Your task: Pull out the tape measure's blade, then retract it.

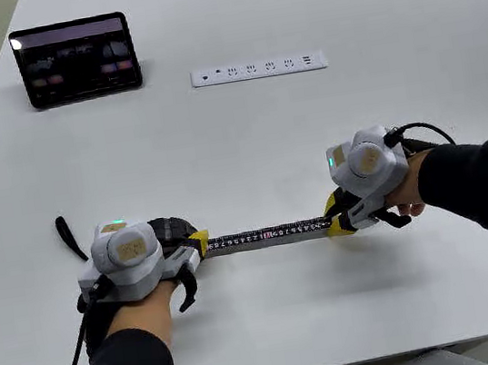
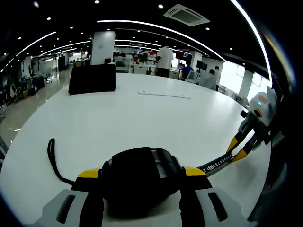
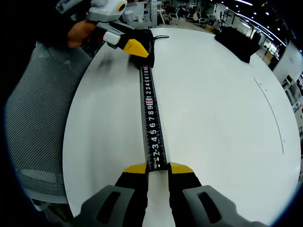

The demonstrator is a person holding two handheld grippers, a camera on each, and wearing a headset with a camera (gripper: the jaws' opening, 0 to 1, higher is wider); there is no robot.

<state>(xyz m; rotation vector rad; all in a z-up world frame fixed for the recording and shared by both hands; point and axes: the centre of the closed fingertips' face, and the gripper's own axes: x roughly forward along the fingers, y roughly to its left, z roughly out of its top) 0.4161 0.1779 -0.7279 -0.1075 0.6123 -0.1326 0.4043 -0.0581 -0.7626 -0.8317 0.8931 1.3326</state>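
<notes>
Now, far L on the white table [image 1: 221, 149], a black wrist strap [image 1: 69, 237] lies loose by the tape measure. Next, the L gripper [image 1: 189, 246] has its yellow-tipped jaws clamped on either side of the black tape measure case [image 1: 170, 230], which sits on the tabletop. From the case the blade [image 1: 265, 233] runs out flat to the R, numbers up, along the table. At its far end the R gripper [image 1: 335, 216] pinches the blade tip btwn near-closed jaws. Farther back: dark tablet [image 1: 76, 59] at L, white power strip [image 1: 258, 69] to its R.
</notes>
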